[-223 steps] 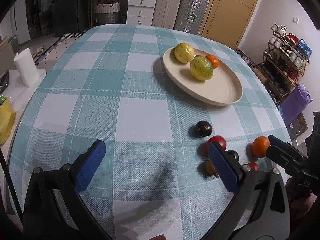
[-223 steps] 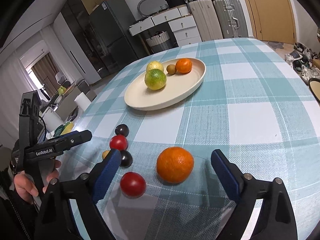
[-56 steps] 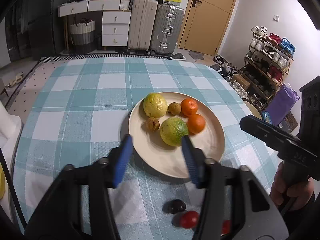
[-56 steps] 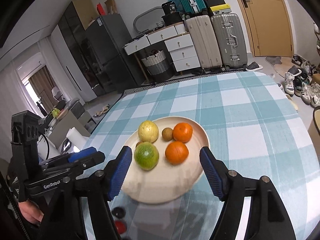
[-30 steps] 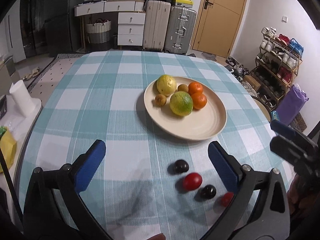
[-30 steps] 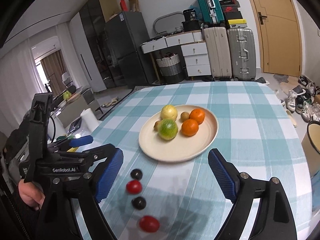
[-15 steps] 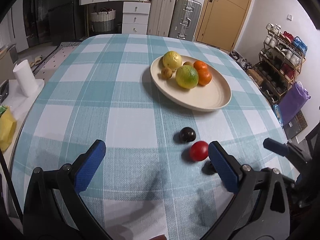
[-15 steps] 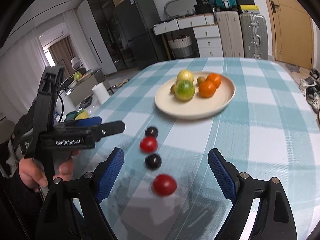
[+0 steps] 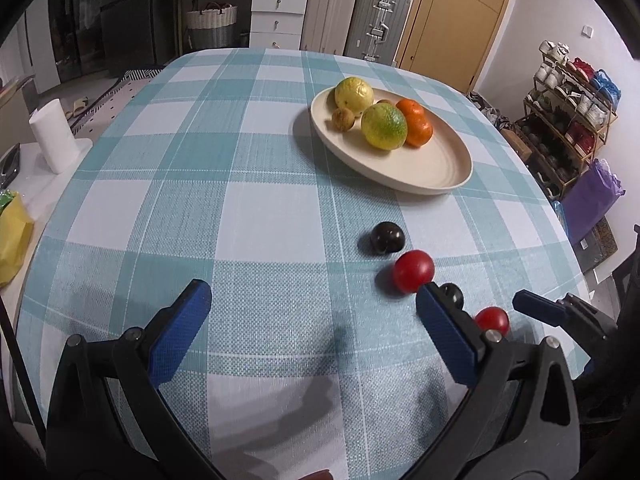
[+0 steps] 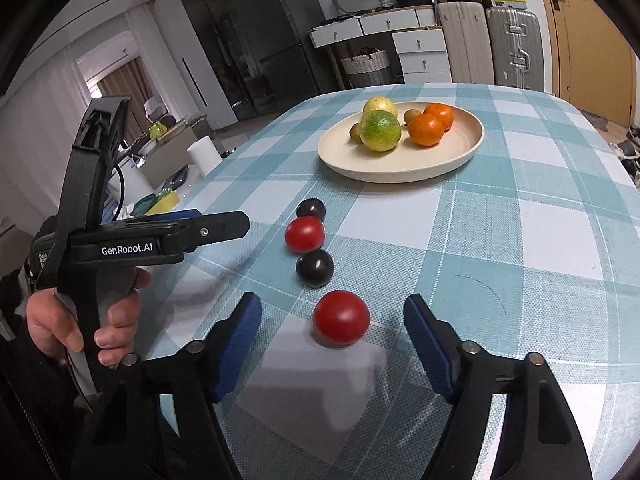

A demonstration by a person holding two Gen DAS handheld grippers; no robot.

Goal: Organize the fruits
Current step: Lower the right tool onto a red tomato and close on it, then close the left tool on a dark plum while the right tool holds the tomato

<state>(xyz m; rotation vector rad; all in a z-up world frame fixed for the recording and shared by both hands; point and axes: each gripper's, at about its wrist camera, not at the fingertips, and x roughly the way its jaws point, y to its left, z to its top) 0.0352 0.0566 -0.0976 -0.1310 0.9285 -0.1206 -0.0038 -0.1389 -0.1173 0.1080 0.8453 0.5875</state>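
Note:
A cream plate holds a yellow fruit, a green-yellow fruit, two oranges and small brown fruits. On the checked cloth, in a row, lie a dark plum, a red tomato, a second dark plum and a near red tomato. My right gripper straddles that near tomato; its jaws are closing and the pads stand clear of it. My left gripper is open over bare cloth, left of the row, its right finger hiding part of a plum.
A person's hand holds the left gripper at the table's left edge. A paper roll and a yellow bag sit on a side surface to the left. Suitcases, drawers and a shoe rack stand beyond the table.
Both grippers have come down toward the loose fruits since a second ago. The right jaws have narrowed around the near red tomato. The left jaws stay wide.

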